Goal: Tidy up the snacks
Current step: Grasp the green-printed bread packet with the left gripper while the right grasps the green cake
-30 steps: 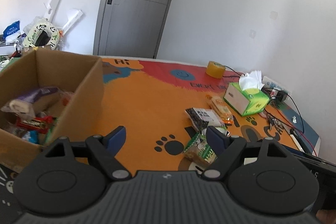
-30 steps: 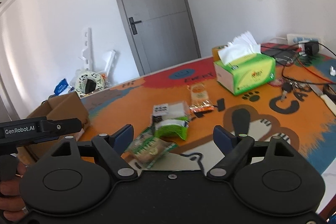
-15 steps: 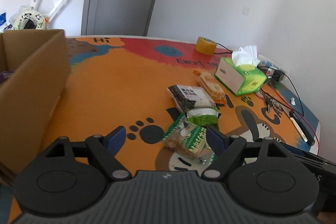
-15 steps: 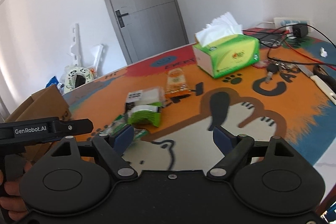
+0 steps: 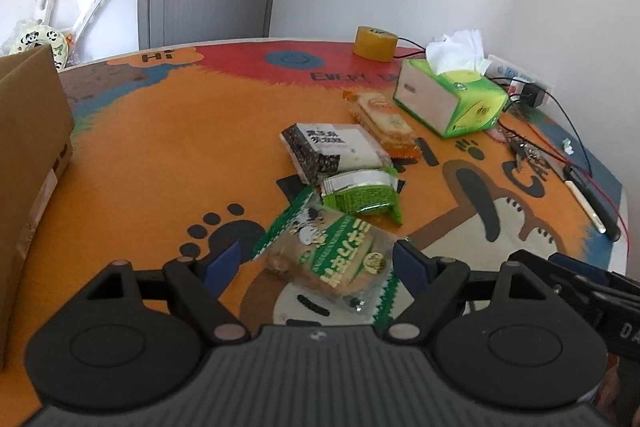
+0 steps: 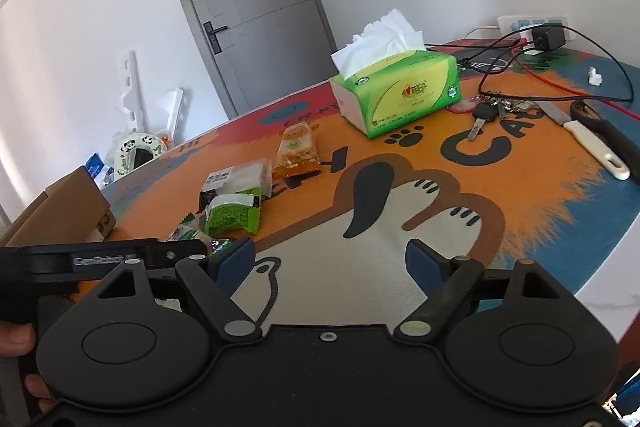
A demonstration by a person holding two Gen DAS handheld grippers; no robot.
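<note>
The left gripper (image 5: pixel 318 263) is standing wide open around a green-and-clear snack packet (image 5: pixel 334 257), which is lying flat on the orange cartoon mat (image 5: pixel 160 155) between the blue pads (neither pad is pressing on it). Just beyond it are lying a green wafer pack (image 5: pixel 362 193), a black-and-white packet (image 5: pixel 332 149) and an orange cracker pack (image 5: pixel 384 121). The right gripper (image 6: pixel 330 261) is hovering open over bare mat, holding nothing. A cardboard box (image 5: pixel 28 163) is sitting at the left.
</note>
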